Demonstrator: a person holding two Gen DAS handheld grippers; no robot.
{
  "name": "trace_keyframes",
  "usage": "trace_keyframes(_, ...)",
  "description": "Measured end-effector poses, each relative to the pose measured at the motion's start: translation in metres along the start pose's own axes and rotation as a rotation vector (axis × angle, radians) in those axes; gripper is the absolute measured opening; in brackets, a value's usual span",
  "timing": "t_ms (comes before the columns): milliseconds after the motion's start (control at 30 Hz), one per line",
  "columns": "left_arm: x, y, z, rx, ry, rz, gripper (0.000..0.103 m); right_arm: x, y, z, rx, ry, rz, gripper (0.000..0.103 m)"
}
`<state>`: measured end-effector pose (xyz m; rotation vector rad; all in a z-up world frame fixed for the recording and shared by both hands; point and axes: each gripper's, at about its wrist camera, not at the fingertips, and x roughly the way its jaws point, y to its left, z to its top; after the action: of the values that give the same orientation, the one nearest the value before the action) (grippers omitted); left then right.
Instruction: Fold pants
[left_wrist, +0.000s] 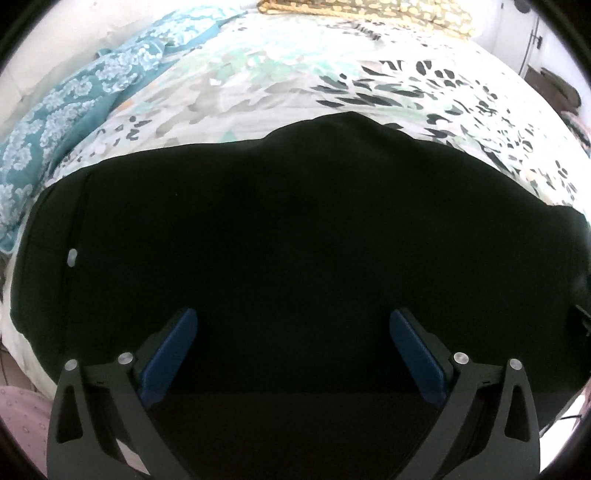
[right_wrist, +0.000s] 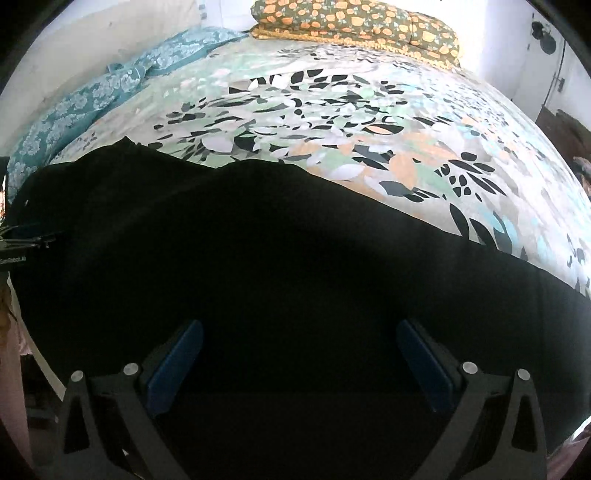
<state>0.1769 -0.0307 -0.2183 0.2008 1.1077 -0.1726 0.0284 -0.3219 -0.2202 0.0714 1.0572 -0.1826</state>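
1 black pants (left_wrist: 295, 229) on bedspread (left_wrist: 258, 74) | 2 grippers: left (left_wrist: 293, 328), right (right_wrist: 300, 338) | jaws spread wide, empty

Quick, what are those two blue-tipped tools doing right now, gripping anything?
Left tool: open, holding nothing, above the black pants.
Right tool: open, holding nothing, also over the pants.

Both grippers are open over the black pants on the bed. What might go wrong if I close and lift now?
1. The black pants show almost no seams or edges in either view, so the left gripper and right gripper may pinch mid-fabric, not a hem.
2. A deep pinch might also catch the leaf-print bedspread underneath.
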Motion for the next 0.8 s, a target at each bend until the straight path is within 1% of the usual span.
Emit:
trace_keyframes(167, 0.0, -0.001, -0.001, 0.002, -0.006, 0.006, 0.103, 0.001, 0.007, 0.001, -0.004, -0.001, -0.001, 0.103)
trace_keyframes(200, 0.0, 0.0, -0.001, 0.003, -0.008, 0.006, 0.103, 0.005, 0.01, 0.005, -0.003, 0.001, -0.003, 0.103)
trace_keyframes(800, -0.001, 0.0, -0.002, 0.006, -0.011, 0.006, 0.103, 0.002, 0.013, 0.002, 0.013, -0.017, -0.024, 0.103)
